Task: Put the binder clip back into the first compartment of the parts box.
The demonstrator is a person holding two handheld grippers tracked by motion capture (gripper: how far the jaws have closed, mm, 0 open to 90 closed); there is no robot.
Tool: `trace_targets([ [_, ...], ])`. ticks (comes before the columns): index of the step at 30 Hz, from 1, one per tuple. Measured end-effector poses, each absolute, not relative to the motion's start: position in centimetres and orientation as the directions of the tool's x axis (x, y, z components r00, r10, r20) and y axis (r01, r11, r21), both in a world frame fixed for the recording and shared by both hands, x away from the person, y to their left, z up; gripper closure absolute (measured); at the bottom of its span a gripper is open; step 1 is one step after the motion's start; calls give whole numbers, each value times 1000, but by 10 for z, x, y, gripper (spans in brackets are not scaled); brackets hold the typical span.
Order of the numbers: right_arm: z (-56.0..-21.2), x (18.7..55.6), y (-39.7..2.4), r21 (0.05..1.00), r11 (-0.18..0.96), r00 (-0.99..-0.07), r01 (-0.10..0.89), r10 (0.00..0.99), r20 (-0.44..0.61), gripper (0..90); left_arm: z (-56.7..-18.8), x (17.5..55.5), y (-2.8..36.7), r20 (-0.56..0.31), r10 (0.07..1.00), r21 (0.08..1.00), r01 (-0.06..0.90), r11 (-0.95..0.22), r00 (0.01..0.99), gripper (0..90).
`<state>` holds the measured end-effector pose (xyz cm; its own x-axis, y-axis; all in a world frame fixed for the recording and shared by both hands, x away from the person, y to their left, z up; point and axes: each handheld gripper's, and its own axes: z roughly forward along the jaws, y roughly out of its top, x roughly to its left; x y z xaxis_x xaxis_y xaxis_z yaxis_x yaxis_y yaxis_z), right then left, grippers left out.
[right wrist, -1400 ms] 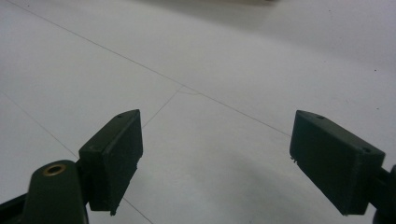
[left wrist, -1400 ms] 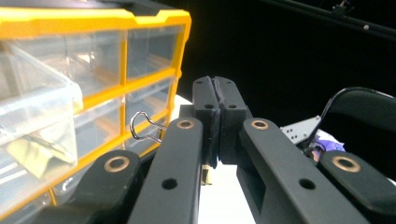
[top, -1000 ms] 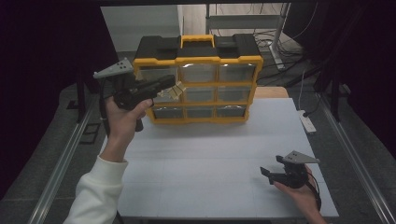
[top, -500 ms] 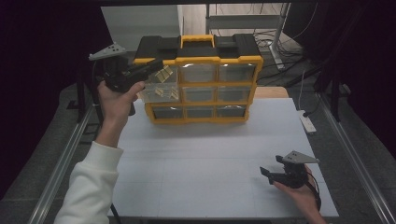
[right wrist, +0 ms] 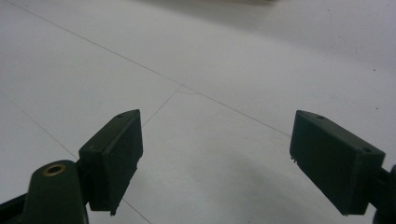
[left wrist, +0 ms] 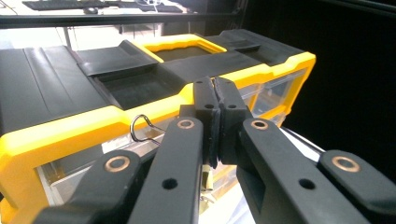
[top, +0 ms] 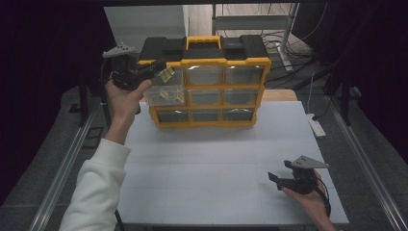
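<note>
Left gripper point(top: 161, 69) clamped on clear drawer point(top: 166, 91) of organizer point(top: 207, 62); judged light, rigid, slippery, best gripped at front lip. Right gripper point(top: 280, 178) held open, idle.

A white bench point(top: 216, 159) fills the foreground, a white power strip point(top: 316, 126) lying at its right edge. Beyond it, cables point(top: 284, 41) trail across the floor beneath a metal frame point(top: 250, 21).

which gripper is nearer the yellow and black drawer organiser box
Left. The left gripper is at the yellow and black drawer organiser box's top-left drawer; the right gripper rests low on the white table, well in front.
</note>
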<state>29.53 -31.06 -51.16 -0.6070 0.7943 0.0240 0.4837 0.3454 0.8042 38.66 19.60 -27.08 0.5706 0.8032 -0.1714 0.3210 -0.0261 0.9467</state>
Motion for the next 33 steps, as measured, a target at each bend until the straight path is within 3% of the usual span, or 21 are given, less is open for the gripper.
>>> trace_targets([
  [8, -512, 296, -311, 803, 347, -607, 485, 794, 24, 174, -275, 391, 192, -138, 817, 948, 313, -54, 560, 882],
  [12, -512, 295, -311, 803, 347, -607, 484, 794, 22, 174, -276, 388, 190, -119, 810, 953, 294, -68, 573, 685],
  [13, -512, 295, -311, 802, 349, -606, 484, 795, 19, 174, -275, 385, 190, -121, 803, 956, 285, -63, 583, 685],
  [15, -512, 295, -311, 803, 348, -608, 484, 794, 22, 174, -276, 382, 191, -136, 780, 957, 285, -55, 610, 533],
  [20, -513, 296, -312, 803, 344, -607, 487, 794, 27, 174, -281, 371, 191, -137, 756, 959, 278, -62, 640, 352],
  [33, -512, 295, -314, 807, 333, -597, 487, 802, 30, 176, -293, 340, 194, -181, 663, 959, 281, -46, 726, 293],
])
